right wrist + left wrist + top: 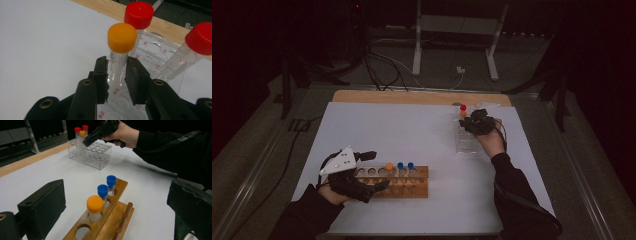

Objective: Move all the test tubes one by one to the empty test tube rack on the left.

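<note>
Clamped by the right gripper [117,75] just under its cap, orange-capped tube [121,47] in the clear rack [160,53] beside two red-capped tubes [139,15]: risk of tilted pull jamming it, dragging rack; left gripper [112,207] agape around wooden rack [100,225].

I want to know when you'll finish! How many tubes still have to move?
Three tubes, an orange-capped tube and two blue-capped ones, already stand in the wooden rack. The right gripper is clamped on another orange tube in the clear rack. Two red-capped tubes wait there, so probably three remain.
</note>
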`<state>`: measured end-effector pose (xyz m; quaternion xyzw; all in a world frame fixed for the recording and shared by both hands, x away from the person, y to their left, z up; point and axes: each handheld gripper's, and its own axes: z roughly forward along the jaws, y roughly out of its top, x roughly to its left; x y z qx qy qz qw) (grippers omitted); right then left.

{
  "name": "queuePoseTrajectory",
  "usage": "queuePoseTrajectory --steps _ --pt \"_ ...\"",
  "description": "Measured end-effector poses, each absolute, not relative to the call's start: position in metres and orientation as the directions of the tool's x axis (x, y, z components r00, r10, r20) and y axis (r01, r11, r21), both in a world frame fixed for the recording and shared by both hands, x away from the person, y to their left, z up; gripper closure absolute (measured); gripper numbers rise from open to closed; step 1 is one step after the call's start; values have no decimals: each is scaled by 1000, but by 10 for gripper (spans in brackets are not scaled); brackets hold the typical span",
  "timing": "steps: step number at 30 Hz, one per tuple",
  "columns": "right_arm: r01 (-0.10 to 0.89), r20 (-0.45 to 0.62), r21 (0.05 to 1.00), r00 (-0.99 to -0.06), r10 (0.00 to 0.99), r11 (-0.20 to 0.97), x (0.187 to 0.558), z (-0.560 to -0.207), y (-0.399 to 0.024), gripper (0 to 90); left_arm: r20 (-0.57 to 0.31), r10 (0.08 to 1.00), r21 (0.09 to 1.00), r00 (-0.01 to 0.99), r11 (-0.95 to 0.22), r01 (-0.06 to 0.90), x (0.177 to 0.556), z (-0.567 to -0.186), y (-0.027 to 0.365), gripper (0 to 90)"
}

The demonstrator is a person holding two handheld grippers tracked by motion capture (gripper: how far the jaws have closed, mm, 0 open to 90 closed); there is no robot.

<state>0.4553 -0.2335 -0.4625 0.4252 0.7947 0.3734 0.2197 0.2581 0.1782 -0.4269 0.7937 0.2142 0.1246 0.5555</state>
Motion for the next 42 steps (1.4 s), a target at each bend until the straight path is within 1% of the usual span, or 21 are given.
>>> queuePoseTrajectory --steps 4,10,24,34,42 --pt "513 -33 779 -540 841 361 457 -463 -233 700 -43 478 935 878 -291 204 258 -427 178 28" --pt "515 -33 781 -532 846 354 459 -463 -231 746 -45 480 935 876 -290 206 258 -427 178 28" --pt "493 -45 797 -528 848 349 454 -449 -233 750 -45 477 932 878 -295 208 259 -427 178 28" --pt "437 -67 831 -537 841 345 443 -423 -238 750 -46 476 933 878 -293 208 258 -426 178 28" --pt "405 -84 845 -546 834 351 427 -407 -237 750 -45 473 931 880 -299 208 258 -425 176 28"
